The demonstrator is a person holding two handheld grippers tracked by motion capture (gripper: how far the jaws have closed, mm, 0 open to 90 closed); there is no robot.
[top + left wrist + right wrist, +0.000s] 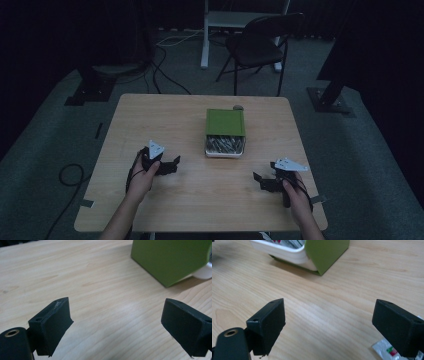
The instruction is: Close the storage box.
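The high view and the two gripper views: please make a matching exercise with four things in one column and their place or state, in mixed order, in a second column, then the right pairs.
Things:
1. green sleeve
2. white tray
3. left gripper
4. small packet

Places or states:
A. lying on the table by a jaw of the right gripper
B. open, holding nothing
C. covers the far part of the box
D. slid out toward the person, with packets inside

Pairs: 1-C, 2-D, 3-B, 4-A
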